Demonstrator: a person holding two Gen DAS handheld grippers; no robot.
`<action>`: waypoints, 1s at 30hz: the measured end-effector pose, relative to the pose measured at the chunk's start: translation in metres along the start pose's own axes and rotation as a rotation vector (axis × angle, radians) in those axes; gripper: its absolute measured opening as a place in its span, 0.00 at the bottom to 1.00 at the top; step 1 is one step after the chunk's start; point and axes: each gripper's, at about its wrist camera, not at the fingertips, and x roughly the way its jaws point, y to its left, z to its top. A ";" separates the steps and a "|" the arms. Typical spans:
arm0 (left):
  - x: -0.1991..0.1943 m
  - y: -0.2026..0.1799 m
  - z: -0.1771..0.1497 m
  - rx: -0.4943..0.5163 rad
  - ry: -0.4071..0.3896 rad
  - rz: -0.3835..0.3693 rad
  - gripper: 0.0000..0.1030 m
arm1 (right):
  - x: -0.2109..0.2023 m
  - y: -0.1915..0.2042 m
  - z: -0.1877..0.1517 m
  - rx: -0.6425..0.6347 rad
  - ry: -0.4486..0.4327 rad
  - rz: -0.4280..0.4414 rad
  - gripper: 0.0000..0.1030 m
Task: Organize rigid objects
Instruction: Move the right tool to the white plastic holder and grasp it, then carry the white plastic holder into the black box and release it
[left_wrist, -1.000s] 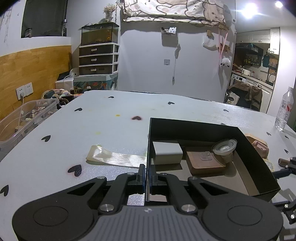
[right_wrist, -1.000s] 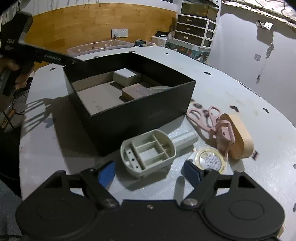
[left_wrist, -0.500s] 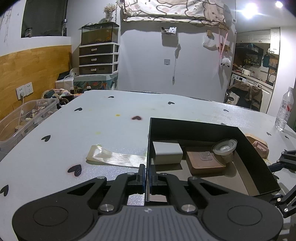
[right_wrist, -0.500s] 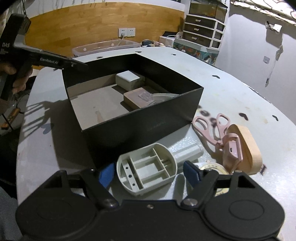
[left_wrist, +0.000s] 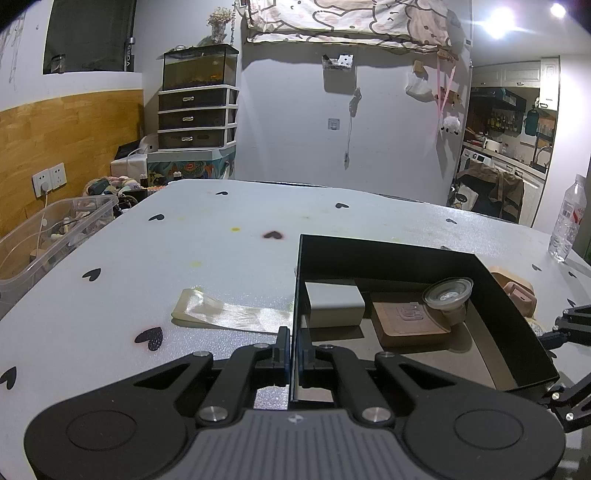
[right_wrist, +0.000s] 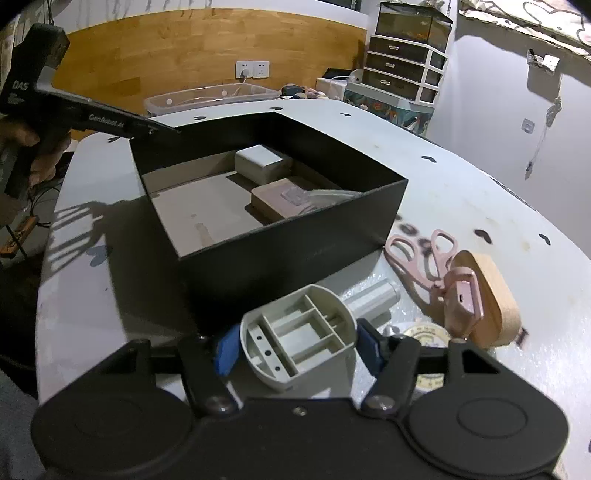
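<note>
At the near edge of the table (right_wrist: 461, 177), just outside the black box (right_wrist: 295, 243), the right gripper (right_wrist: 297, 349) has its blue pads on either side of a grey plastic part (right_wrist: 295, 347) with ribbed compartments and a short round stub. The pads look to be touching its flanks, though the fisheye makes it hard to say whether the squeeze is firm or only a light contact. The left gripper (left_wrist: 293, 356) is clamped shut on the box's thin wall near one corner, steadying it.

Inside the box lie a white block (left_wrist: 334, 304), a brown slab (left_wrist: 404, 325) and a clear round lid (left_wrist: 447, 295) leaning on it, all towards the far side; the near floor is bare. Outside, beside the grey part, sit pink scissors (right_wrist: 421, 251), a pink clip (right_wrist: 461, 295) resting against a wooden oval piece (right_wrist: 487, 295), and a tape roll (right_wrist: 424, 336) partly under the right gripper.

The risks, as I judge them: the part's rounded shell gives the flat pads little to bite, so it may twist or slip out on the lift. The box wall stands close in front, and too low a carry would knock the stub against it and shove the box, which the left gripper holds only by a flimsy edge that could buckle. A swing on the way up may also drag the tape roll or nudge the clip off the wooden piece.
</note>
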 end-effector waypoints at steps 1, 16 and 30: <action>0.000 0.000 0.000 0.001 0.000 0.000 0.03 | -0.002 0.000 -0.002 0.006 0.001 -0.005 0.64; -0.001 0.000 -0.002 -0.012 -0.018 -0.007 0.03 | -0.060 -0.006 0.050 0.177 -0.219 0.129 0.63; -0.002 0.007 -0.001 -0.040 -0.009 -0.062 0.03 | 0.063 0.040 0.127 0.152 -0.019 0.352 0.63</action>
